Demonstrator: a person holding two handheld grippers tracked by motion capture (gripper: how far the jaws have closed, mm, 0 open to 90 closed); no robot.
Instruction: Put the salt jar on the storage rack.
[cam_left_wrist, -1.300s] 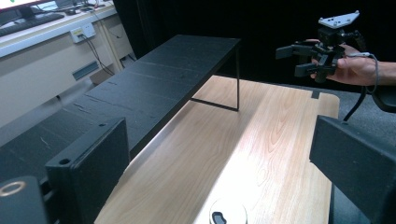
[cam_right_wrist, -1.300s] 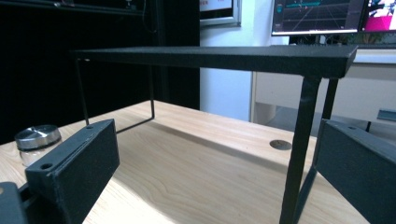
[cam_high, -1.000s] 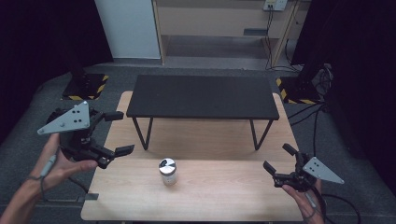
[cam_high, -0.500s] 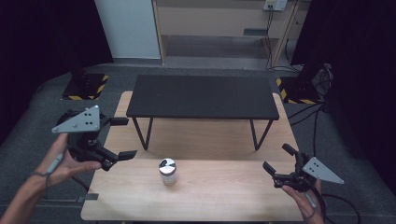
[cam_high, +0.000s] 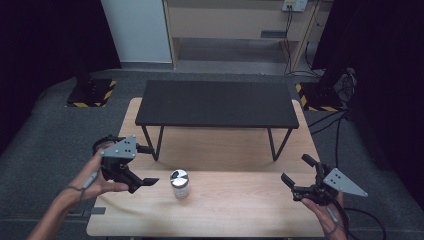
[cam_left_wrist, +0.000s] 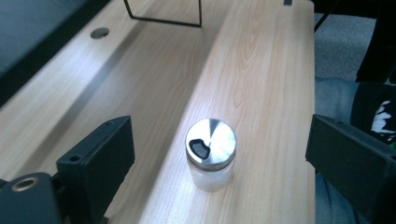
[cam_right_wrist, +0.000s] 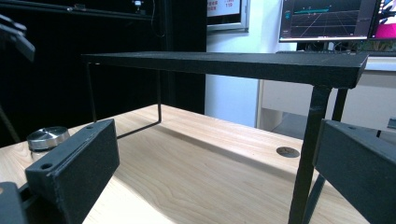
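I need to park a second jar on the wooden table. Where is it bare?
The front strip of the wooden table is bare between the jar and the right gripper. The black shelf top is bare too. It is tightest between the jar and the left gripper, with its jaws open.

This is looking like a lab or recording studio rather than a home. Black curtains (cam_high: 45, 45) are closing in the upper left and right of the high view, and hazard-striped base plates (cam_high: 92, 92) are sitting on grey carpet (cam_high: 45, 130). Cables (cam_high: 340, 120) are trailing at the right. Monitors (cam_right_wrist: 327, 18), probably showing graphs, are glowing at the upper right of the right gripper view.
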